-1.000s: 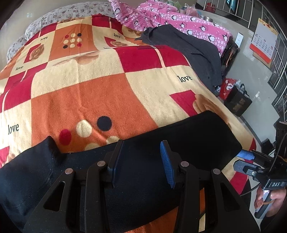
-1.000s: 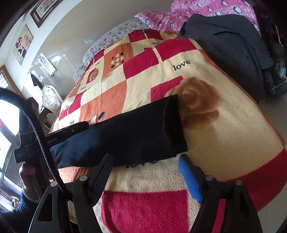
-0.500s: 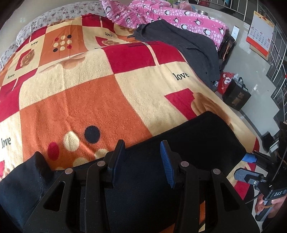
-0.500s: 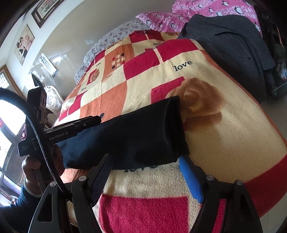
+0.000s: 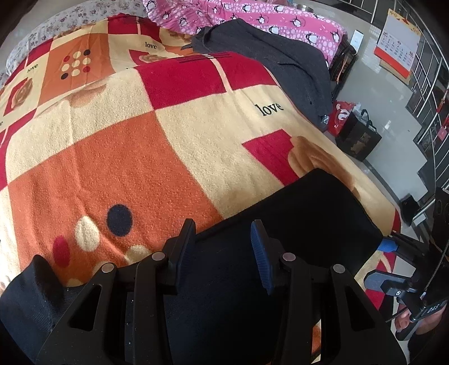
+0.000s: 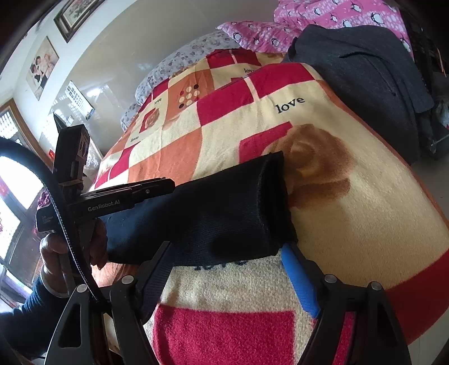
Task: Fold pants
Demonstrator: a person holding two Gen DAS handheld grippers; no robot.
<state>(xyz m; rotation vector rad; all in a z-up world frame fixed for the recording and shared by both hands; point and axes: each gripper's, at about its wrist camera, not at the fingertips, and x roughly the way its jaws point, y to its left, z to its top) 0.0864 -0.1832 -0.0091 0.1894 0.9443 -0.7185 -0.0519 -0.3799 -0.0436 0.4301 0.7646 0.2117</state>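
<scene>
The black pants (image 5: 294, 224) lie folded lengthwise across the near edge of the bed. In the right wrist view the pants (image 6: 213, 213) show one end with a ribbed band. My left gripper (image 5: 223, 241) is open and hovers over the middle of the pants, holding nothing. My right gripper (image 6: 224, 258) is open wide, its jaws on either side of the near edge of the pants' end, not closed on it. The left gripper's body (image 6: 112, 202) shows over the pants in the right wrist view.
A checked red, orange and cream blanket (image 5: 140, 146) covers the bed. A dark grey jacket (image 5: 280, 61) and a pink penguin quilt (image 5: 266, 22) lie at the far side. Bags (image 5: 356, 134) stand on the floor to the right of the bed.
Both grippers have moved closer to the pants. The right gripper's jaws now straddle the near edge of the pants' end. Both have stayed open.
</scene>
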